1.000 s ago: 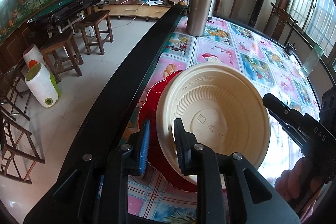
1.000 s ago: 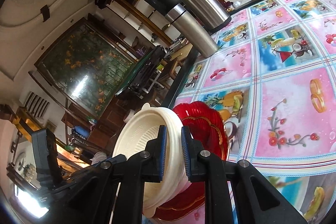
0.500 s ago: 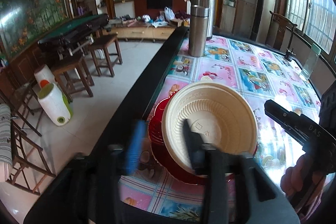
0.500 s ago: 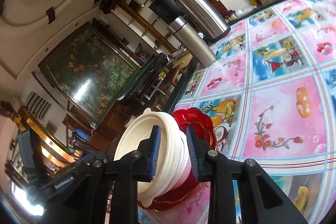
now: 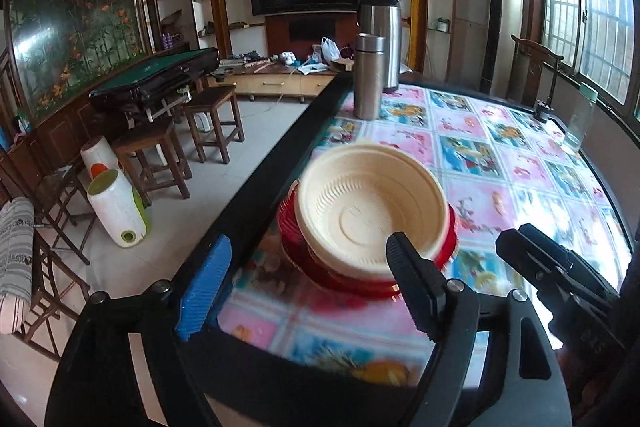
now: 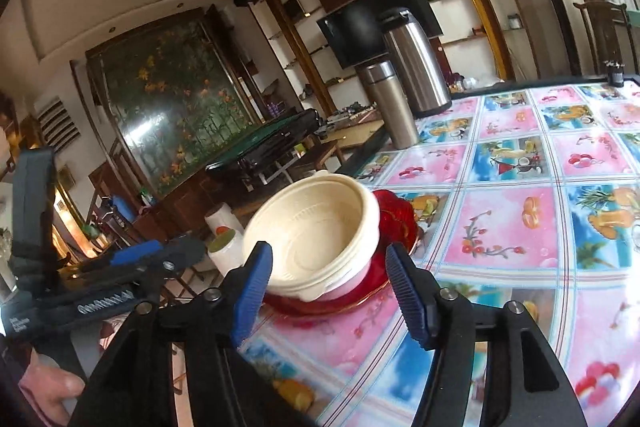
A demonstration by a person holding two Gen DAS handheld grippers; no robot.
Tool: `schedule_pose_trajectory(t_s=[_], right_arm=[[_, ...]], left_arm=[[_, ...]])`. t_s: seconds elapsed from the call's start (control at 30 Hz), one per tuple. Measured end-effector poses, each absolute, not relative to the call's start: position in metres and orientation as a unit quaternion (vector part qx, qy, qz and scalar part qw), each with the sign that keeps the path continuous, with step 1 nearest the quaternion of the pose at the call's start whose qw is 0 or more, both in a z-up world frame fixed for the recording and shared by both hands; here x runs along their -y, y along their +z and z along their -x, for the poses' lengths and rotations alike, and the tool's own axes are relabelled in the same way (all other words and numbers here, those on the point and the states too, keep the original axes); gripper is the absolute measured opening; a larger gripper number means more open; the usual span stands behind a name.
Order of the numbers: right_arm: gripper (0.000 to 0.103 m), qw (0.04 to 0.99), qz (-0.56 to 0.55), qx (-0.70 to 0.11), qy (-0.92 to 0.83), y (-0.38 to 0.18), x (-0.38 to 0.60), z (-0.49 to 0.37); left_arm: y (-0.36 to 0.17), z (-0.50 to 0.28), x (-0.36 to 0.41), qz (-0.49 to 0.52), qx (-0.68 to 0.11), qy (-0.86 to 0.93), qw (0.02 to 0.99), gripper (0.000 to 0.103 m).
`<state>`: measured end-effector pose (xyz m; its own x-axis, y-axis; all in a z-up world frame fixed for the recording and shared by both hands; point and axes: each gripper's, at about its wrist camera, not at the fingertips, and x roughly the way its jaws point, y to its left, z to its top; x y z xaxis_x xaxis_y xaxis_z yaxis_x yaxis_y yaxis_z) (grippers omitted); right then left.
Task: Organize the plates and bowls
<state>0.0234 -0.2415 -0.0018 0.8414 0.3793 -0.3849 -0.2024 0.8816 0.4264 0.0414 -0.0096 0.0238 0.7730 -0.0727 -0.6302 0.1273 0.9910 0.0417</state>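
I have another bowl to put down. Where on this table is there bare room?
Free: the tablecloth right of the red plate, up to the steel flasks. Crowded: the near edge, where the cream bowls sit on that plate.

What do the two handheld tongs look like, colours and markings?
Both are black plastic frames with silver screws. The left tongs carry ribbed blue pads inside their fingers, as do the right tongs. White lettering marks the left tool's side, too blurred to read.
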Motion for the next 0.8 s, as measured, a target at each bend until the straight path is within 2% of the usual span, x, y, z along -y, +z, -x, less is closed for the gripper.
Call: schedule_pose_trajectory(t_s=[0.43,0.8], right_arm=[[0.067,0.948,-0.165,-0.205,0.18,0.026,0.225,0.041],[0.067,0.953,-0.151,-0.181,0.189,0.045,0.21,0.069]], left_arm=[[0.035,0.016,-0.01,0.014,-0.321,-0.028,0.946,0.081],[0.04,0.057,-0.007,-0.017,-0.291,-0.033,0.956,0.083]])
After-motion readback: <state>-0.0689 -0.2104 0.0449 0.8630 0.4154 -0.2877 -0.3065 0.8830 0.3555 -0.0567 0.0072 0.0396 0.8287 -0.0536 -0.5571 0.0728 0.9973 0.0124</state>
